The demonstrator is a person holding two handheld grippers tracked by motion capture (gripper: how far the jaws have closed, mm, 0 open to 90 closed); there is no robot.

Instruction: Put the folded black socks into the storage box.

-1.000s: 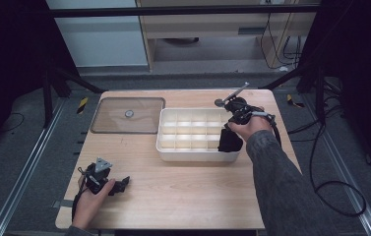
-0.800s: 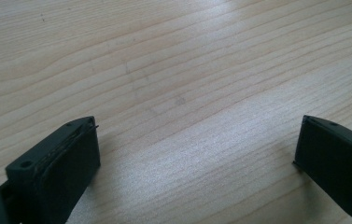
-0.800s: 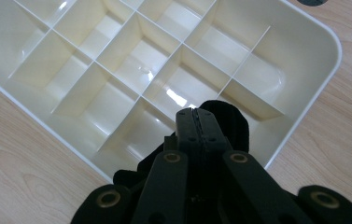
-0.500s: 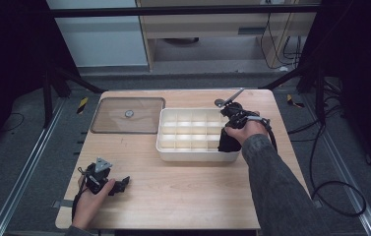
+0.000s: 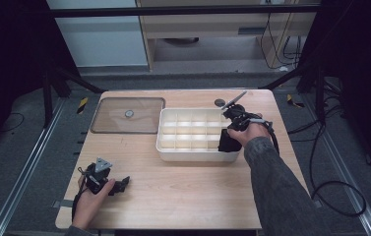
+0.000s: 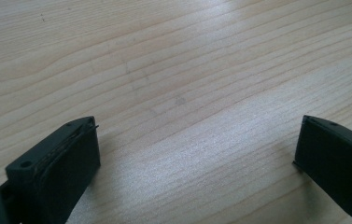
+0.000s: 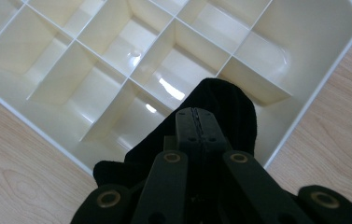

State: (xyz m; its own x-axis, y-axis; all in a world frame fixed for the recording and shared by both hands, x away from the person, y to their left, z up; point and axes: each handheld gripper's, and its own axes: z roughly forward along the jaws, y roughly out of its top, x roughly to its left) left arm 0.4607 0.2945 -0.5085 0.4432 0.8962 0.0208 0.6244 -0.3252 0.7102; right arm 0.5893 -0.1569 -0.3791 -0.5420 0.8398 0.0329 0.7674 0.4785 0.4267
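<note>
Right claw [image 7: 196, 122]: jaws pressed together, pinching a black cloth [image 7: 225, 112]; seen in the high view at the tray's near right corner [image 5: 233, 129], held in the person's right hand [image 5: 252, 132].
Cloth: soft, ribbed, black; hangs from the right claw over the tray's corner compartment, its lower part down inside that compartment; in the high view it shows as a dark patch [image 5: 227, 141] just inside the near right wall.
Tray [image 5: 193, 156]: cream plastic, divided into rectangular compartments; stands on the desk right of centre, long side across the desk; compartments seen in the right gripper view [image 7: 61, 84] hold nothing apart from the cloth.
Left claw [image 6: 197, 149]: jaws wide apart, nothing between them, bare wood below; in the high view it rests at the near left of the desk [image 5: 119, 185], held in the left hand [image 5: 89, 199], well apart from the tray.
Lid [image 5: 129, 115]: clear, flat, lies on the far left of the desk, just beside the tray's left end.
Desk [image 5: 183, 196]: light wood grain.
Disc [image 5: 219, 103]: small, dark, on the desk beyond the tray's far edge.
</note>
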